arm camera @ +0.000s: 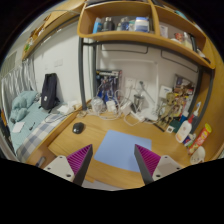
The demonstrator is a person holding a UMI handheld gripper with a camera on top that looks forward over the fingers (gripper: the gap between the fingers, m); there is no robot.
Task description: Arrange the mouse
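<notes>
Gripper [113, 163] fingers spread wide and holding nothing, blue mat [118, 149] just ahead between them on the wooden desk [100, 128], black mouse [78, 128] beyond at eleven o'clock, wooden shelf [130, 37] high at twelve o'clock

You have one black mouse [78, 128] on one wooden desk [100, 125], and one blue mouse mat [120, 150] beside it. Two gripper fingers show, each with one magenta pad [78, 162]. Overhead hangs one wooden shelf [135, 38]; its jars are too small to count.
</notes>
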